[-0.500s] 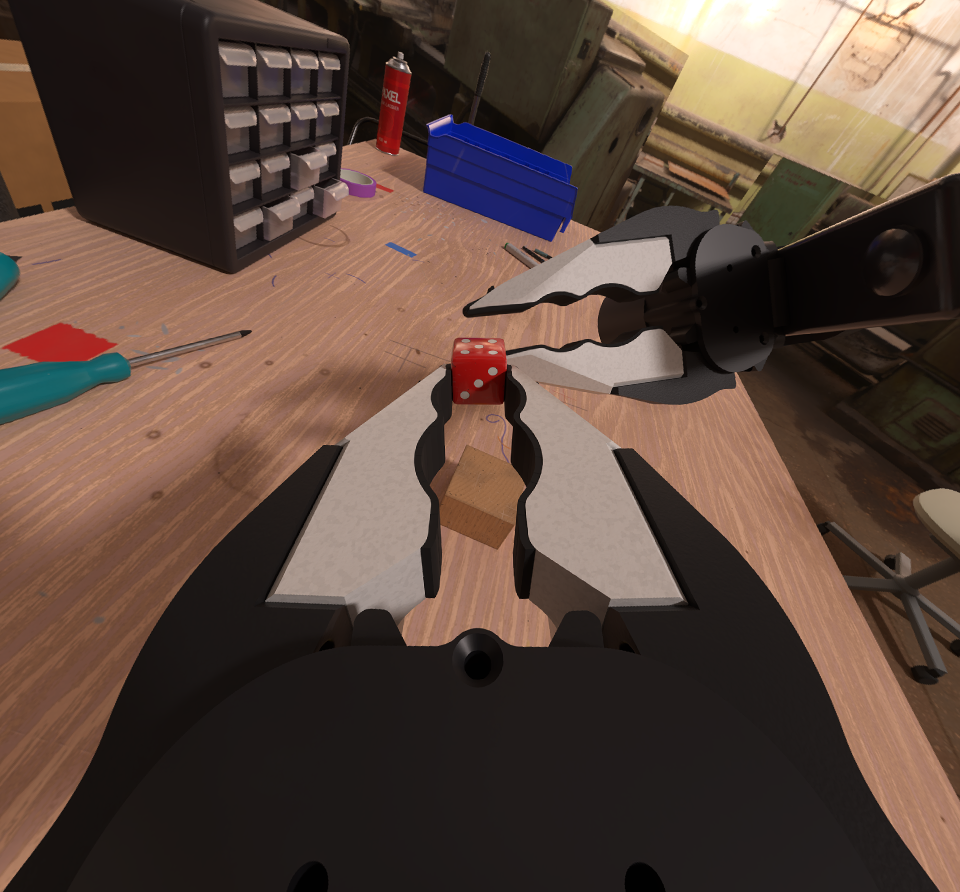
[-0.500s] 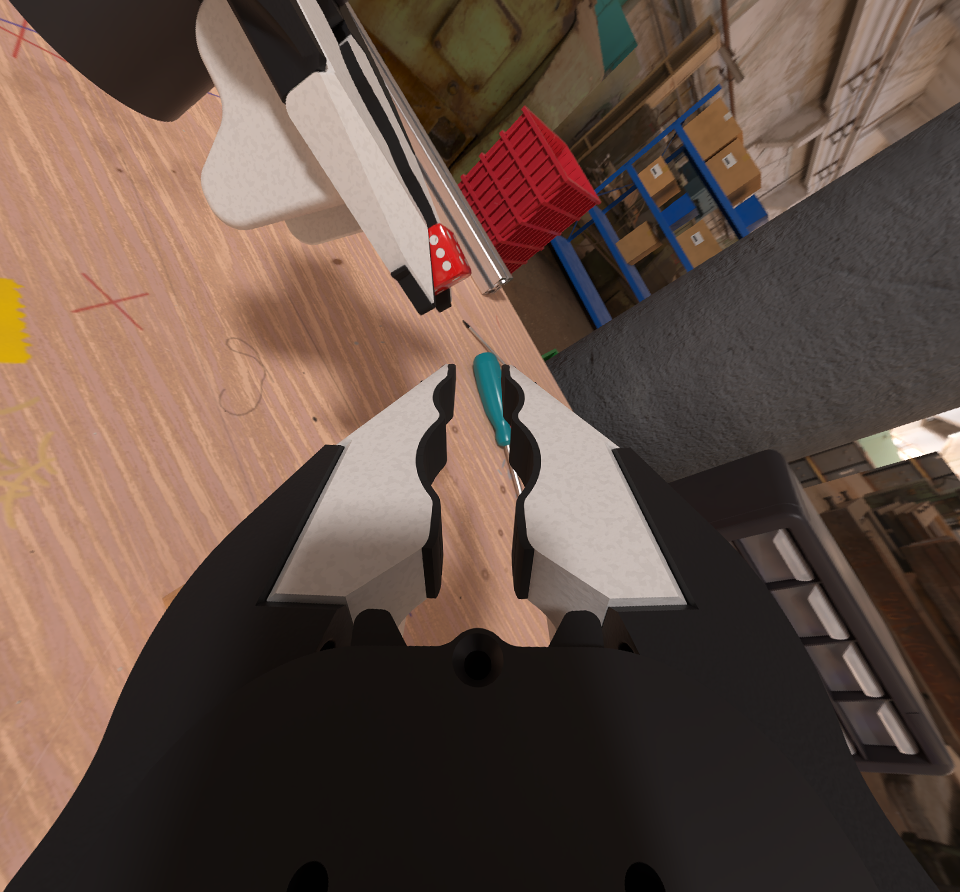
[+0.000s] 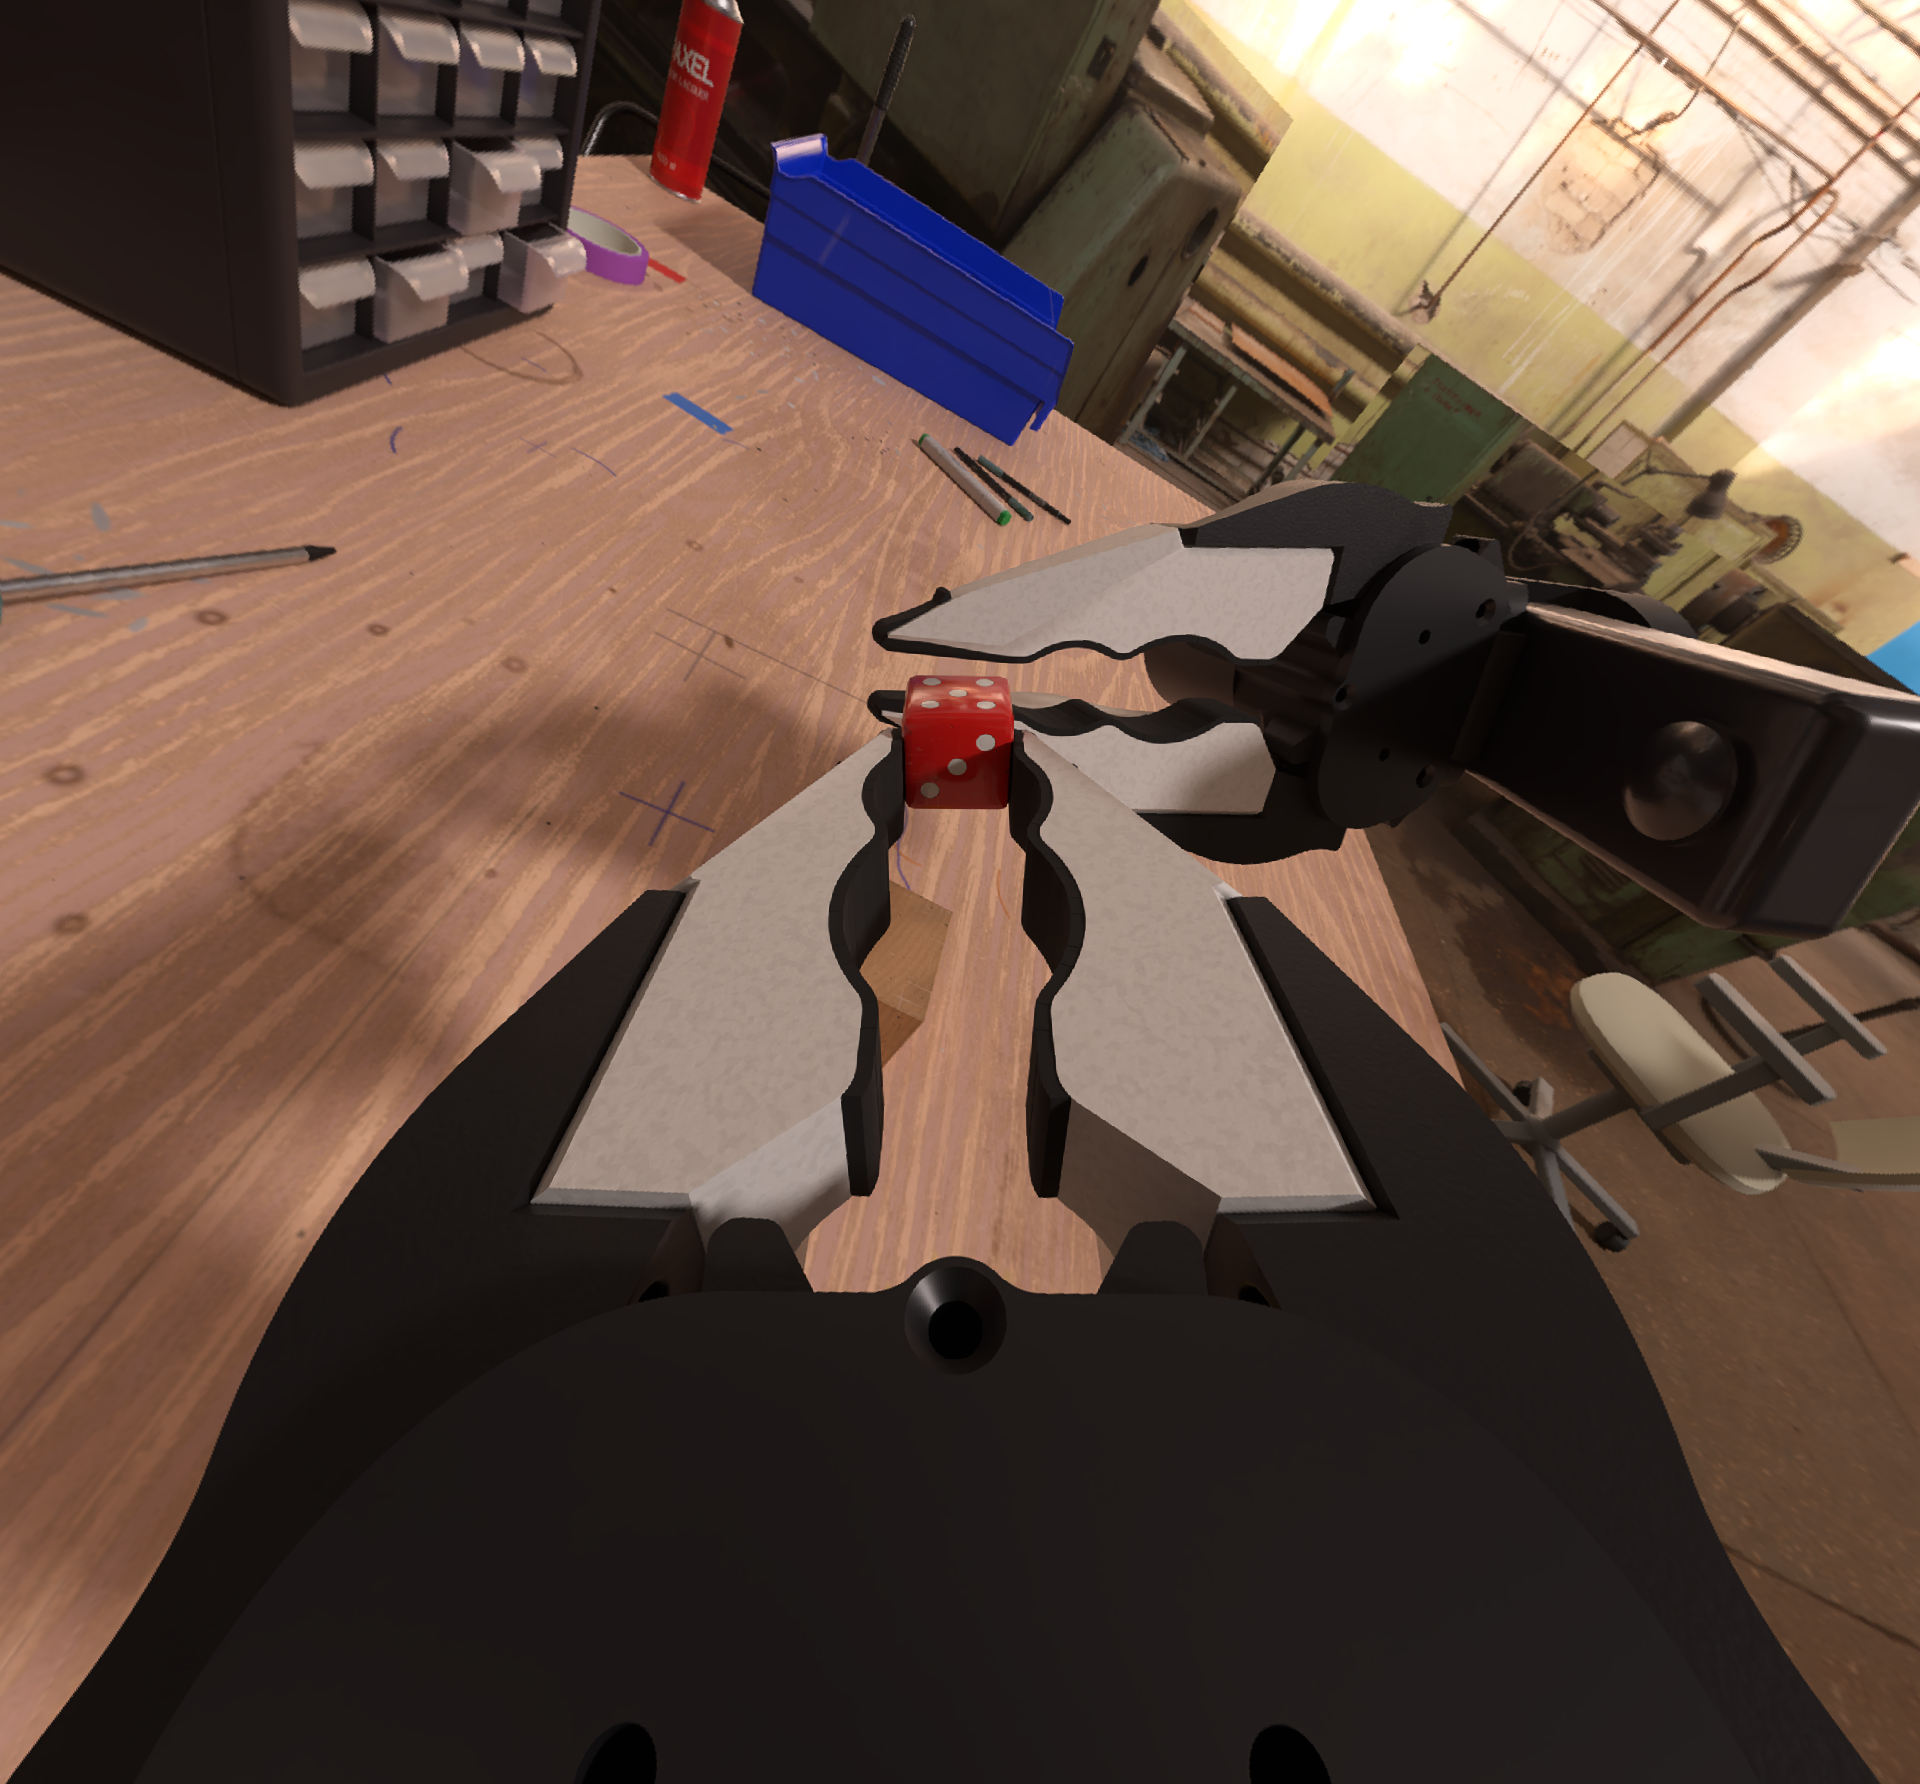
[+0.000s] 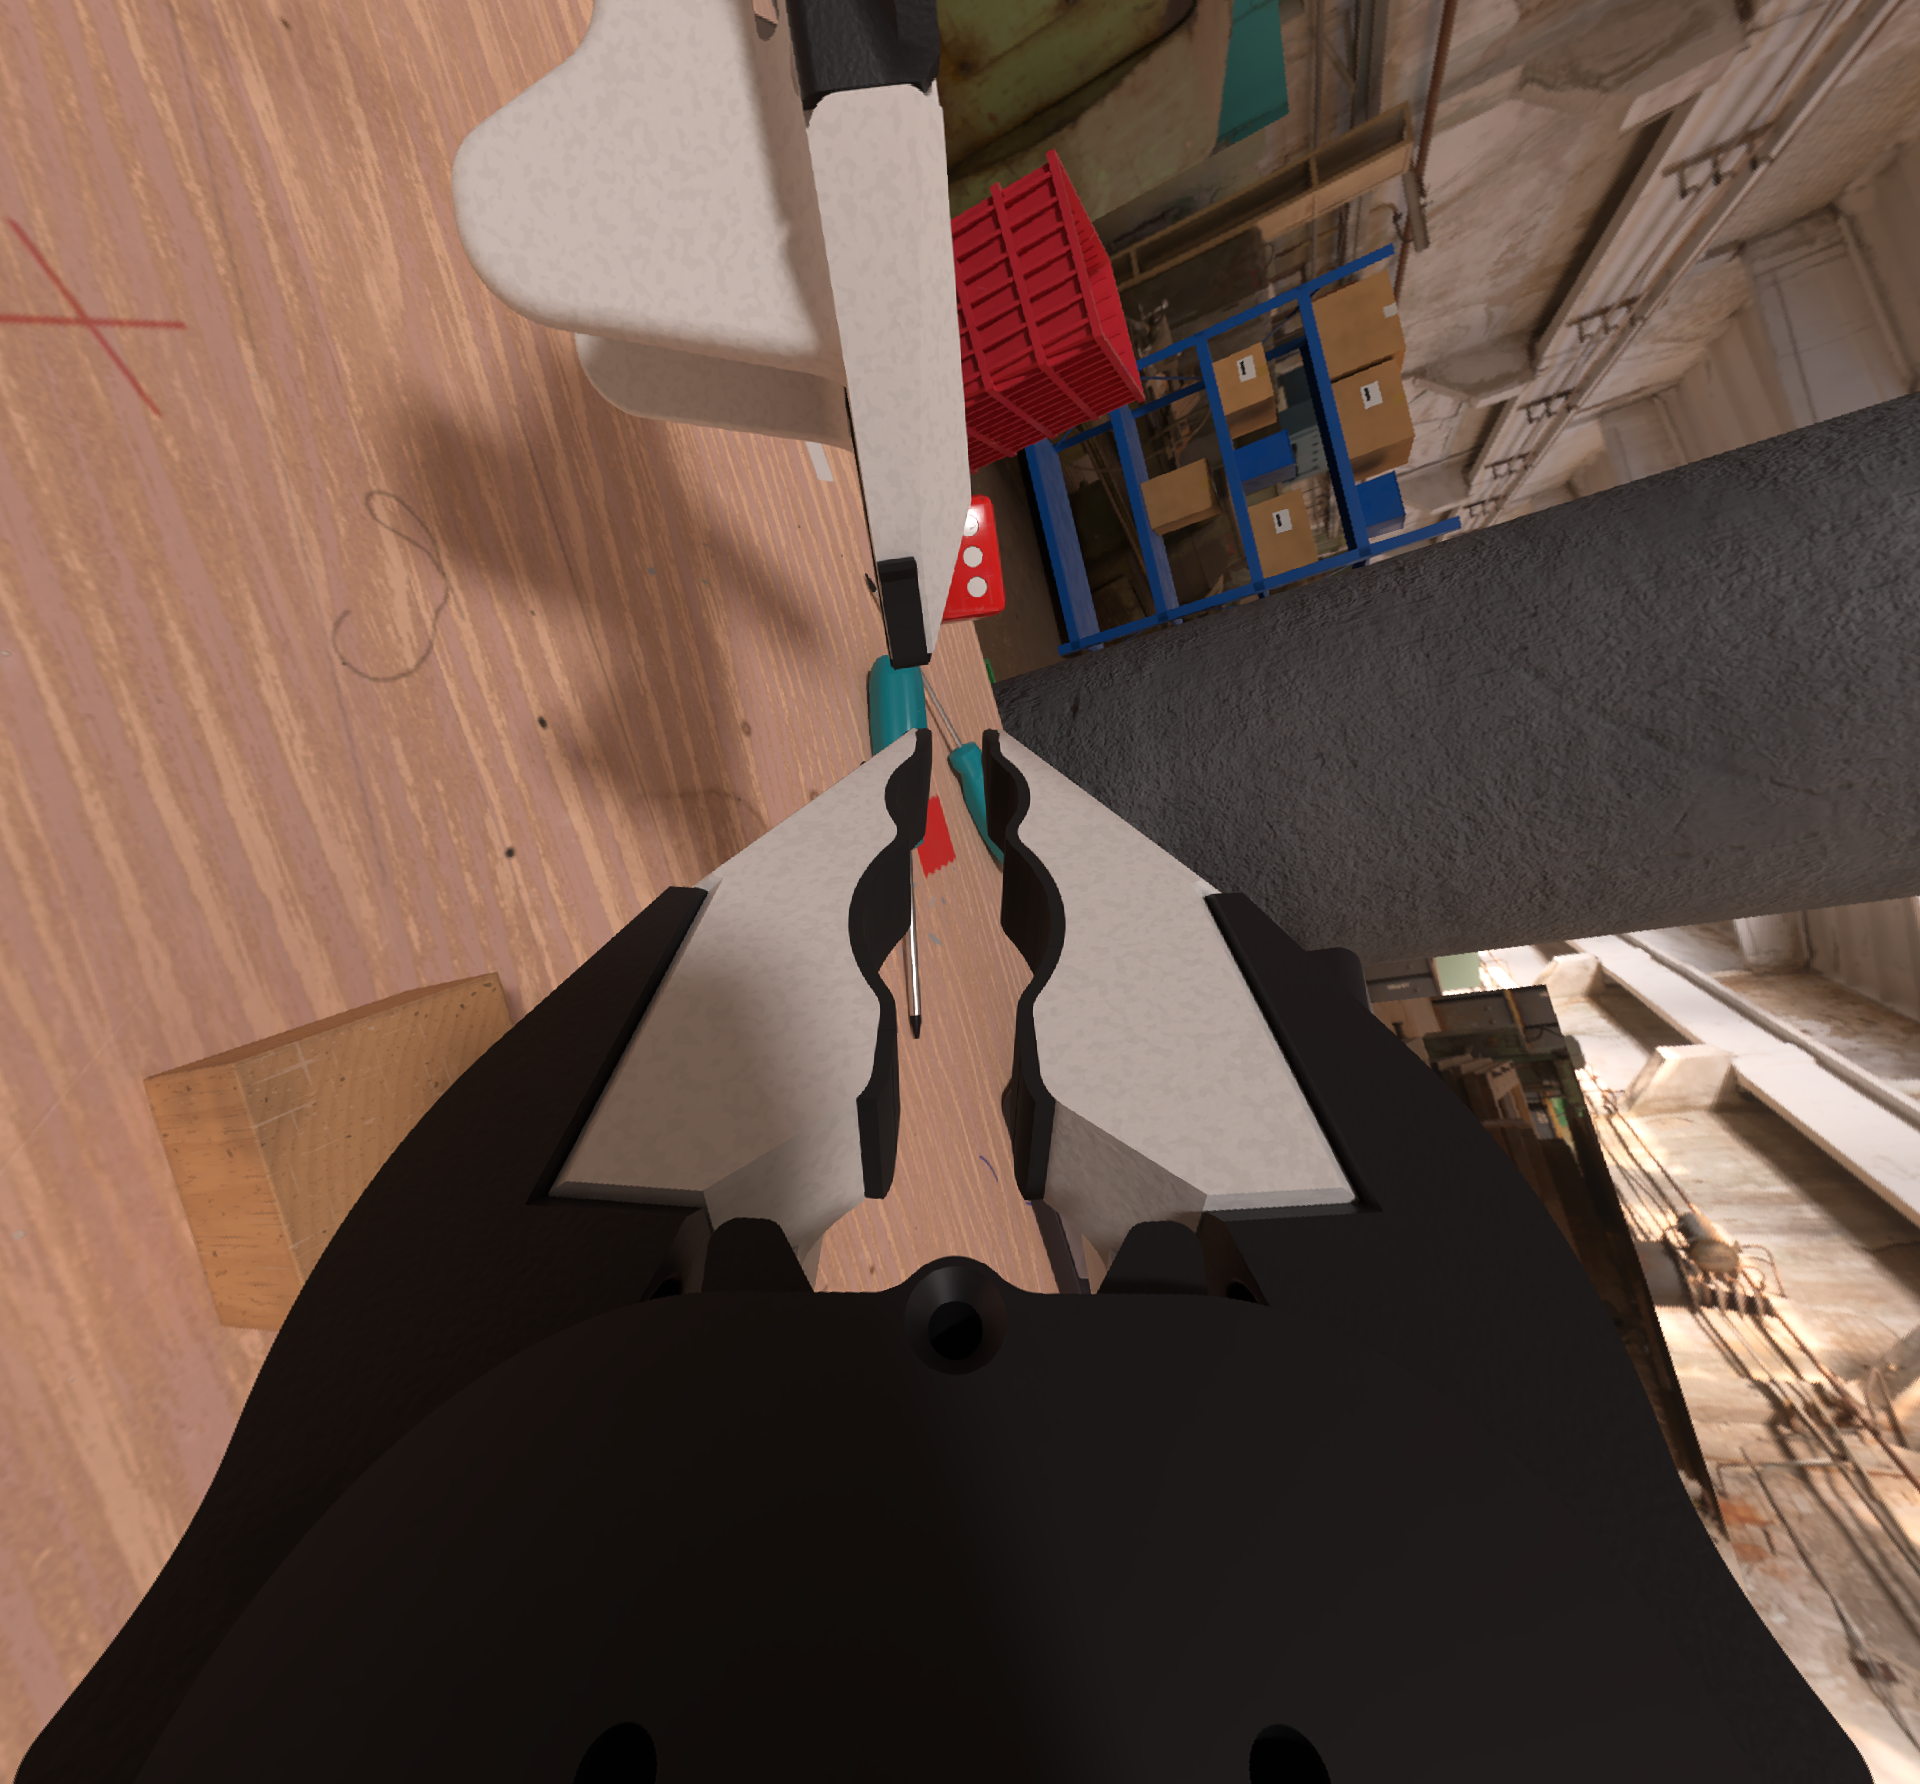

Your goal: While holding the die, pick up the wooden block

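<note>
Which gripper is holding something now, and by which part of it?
The left gripper holds the red die by two opposite side faces, at its fingertips. The right gripper holds nothing.

Red die pinched at the tips of the left tool, wooden block down on the surface

The red die (image 3: 956,755) is clamped between the fingertips of the left tool (image 3: 956,768), and the wooden block (image 3: 909,981) is seen lying on the wooden surface (image 3: 416,799) under the fingers, half hidden by the left one. The right tool (image 3: 883,664) is poked in from the right just behind the die, jaws parted with nothing between them. A black drawer cabinet (image 3: 260,103), red spray can (image 3: 696,87) and blue bin (image 3: 904,290) are parked at the back.
</note>
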